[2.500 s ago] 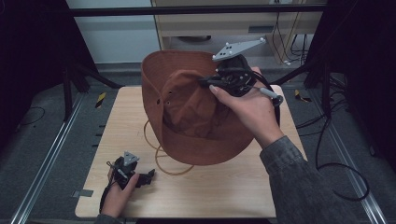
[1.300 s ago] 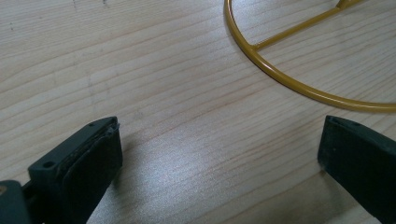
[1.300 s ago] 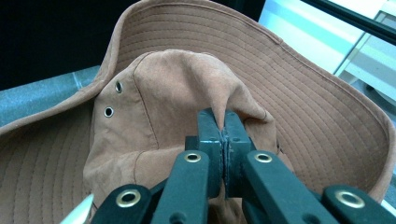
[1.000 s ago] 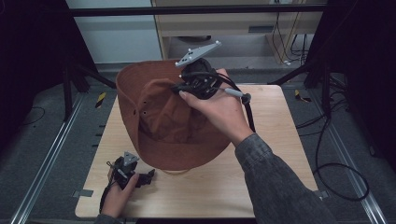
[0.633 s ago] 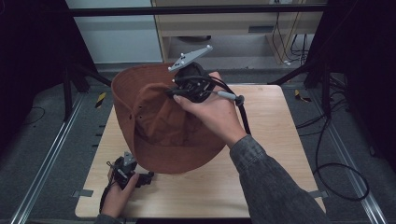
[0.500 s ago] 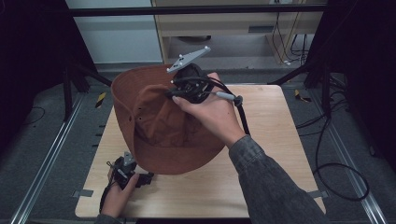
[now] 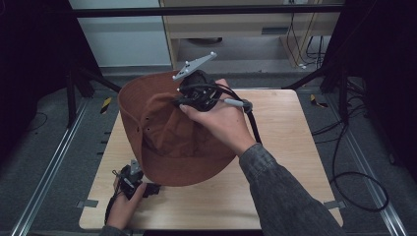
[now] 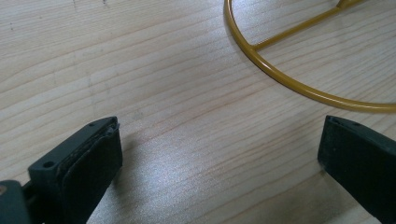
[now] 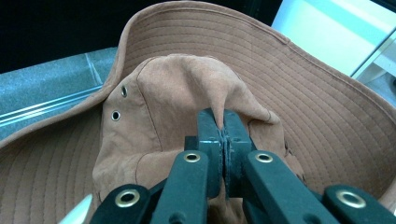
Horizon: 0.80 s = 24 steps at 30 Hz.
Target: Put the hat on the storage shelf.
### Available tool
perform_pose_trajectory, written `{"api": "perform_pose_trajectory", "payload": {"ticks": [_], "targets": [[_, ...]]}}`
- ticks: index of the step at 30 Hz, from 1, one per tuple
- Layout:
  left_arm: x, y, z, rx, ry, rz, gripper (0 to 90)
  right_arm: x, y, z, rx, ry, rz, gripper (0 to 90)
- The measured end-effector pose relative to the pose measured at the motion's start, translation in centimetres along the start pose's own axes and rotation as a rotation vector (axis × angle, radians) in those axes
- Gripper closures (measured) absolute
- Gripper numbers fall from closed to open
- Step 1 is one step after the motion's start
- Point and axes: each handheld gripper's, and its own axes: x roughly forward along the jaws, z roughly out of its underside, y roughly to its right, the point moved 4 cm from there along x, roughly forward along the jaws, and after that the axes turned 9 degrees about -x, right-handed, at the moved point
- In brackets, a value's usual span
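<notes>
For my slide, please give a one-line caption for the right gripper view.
Right claw shut on a pinched fold of the brown hat's crown.

Hat (image 7: 167, 132) above table (image 7: 290, 147), ring (image 8: 299, 84) beneath

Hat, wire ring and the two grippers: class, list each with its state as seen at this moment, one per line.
Hat: lifted and tilted, crown fabric pinched, lower brim near the table.
Right gripper: shut on the hat's crown.
Left gripper: open, low over bare wood, holding nothing.
Wire ring: lying flat on the table beyond the left gripper's jaws.
</notes>
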Motion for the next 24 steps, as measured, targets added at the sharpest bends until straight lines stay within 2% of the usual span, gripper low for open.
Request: {"api": "perform_pose_trajectory", "payload": {"ticks": [24], "targets": [[0.0, 0.0, 0.0, -0.001, 0.003, 0.001, 0.0, 1.8, -0.1, 1.3, 0.015, -0.050, -0.026, 87.9]]}}
